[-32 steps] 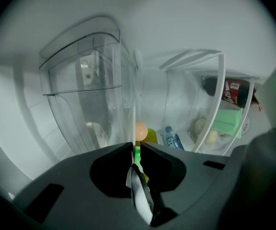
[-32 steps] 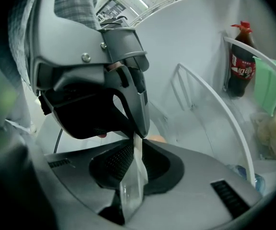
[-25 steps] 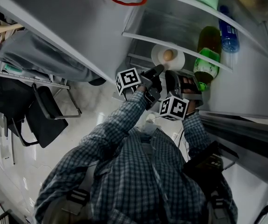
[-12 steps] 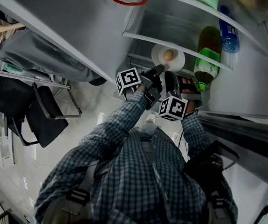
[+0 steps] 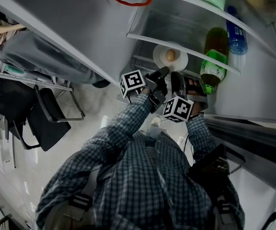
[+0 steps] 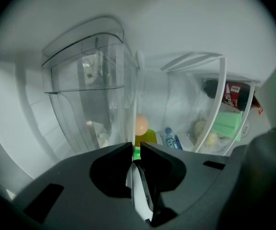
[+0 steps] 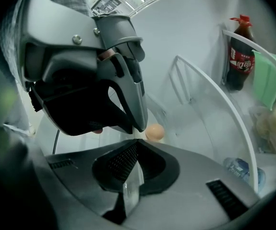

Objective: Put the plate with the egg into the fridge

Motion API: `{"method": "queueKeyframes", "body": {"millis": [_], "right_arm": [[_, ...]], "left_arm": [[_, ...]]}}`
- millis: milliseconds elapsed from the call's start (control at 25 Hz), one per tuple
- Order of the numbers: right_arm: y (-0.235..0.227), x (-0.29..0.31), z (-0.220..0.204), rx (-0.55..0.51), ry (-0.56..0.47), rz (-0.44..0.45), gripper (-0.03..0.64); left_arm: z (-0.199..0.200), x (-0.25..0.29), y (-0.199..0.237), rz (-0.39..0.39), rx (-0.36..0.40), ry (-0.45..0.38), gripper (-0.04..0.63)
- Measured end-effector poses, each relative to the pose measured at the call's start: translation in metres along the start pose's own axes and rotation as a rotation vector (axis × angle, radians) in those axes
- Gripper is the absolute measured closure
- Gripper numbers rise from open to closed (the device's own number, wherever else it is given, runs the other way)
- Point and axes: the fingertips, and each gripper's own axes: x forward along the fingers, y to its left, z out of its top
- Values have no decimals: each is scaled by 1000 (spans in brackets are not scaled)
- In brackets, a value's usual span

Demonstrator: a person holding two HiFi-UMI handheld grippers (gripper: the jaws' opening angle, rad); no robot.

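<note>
A white plate (image 5: 162, 57) with a brown egg (image 5: 171, 55) hangs at the front of a fridge shelf (image 5: 142, 36) in the head view. Both grippers grip its near rim. My left gripper (image 5: 162, 73) is shut on the rim, which shows as a white edge between its jaws (image 6: 138, 190); the egg (image 6: 141, 125) sits just beyond the left gripper (image 6: 135, 148). My right gripper (image 5: 176, 76) is shut on the plate's rim (image 7: 130, 188) too, with the egg (image 7: 154, 132) past the right gripper (image 7: 137, 143). The left gripper's body (image 7: 104, 75) fills that view's left.
A green bottle (image 5: 212, 56) and a blue water bottle (image 5: 235, 32) stand right of the plate. A cola bottle (image 7: 238, 56) and a green pack (image 7: 270, 80) sit in door racks. A clear drawer (image 6: 87, 95) is at the left. A black chair (image 5: 46, 116) stands outside.
The plate with the egg has shifted slightly up and to the left, deeper toward the shelf. Both grippers keep hold of it.
</note>
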Motion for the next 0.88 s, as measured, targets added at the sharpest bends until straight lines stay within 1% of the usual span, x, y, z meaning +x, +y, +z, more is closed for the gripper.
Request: {"method": "queueKeyframes", "body": {"millis": [440,600,720,880], "right_arm": [[-2,4,-4,13,20,-4,611],[-2,4,-6,14,24,-4,611],[-1,3,-7,18,27,-4,611],[-1,2,-8,27,29,-6,611]], "left_arm": [[-6,-1,-1,-25,10,36,531],[-7,-2,-3,-36,43,40,528],[-10,-2,-4,-47,64,56,491],[-15,-4,-3,-43,74,83,488]]}}
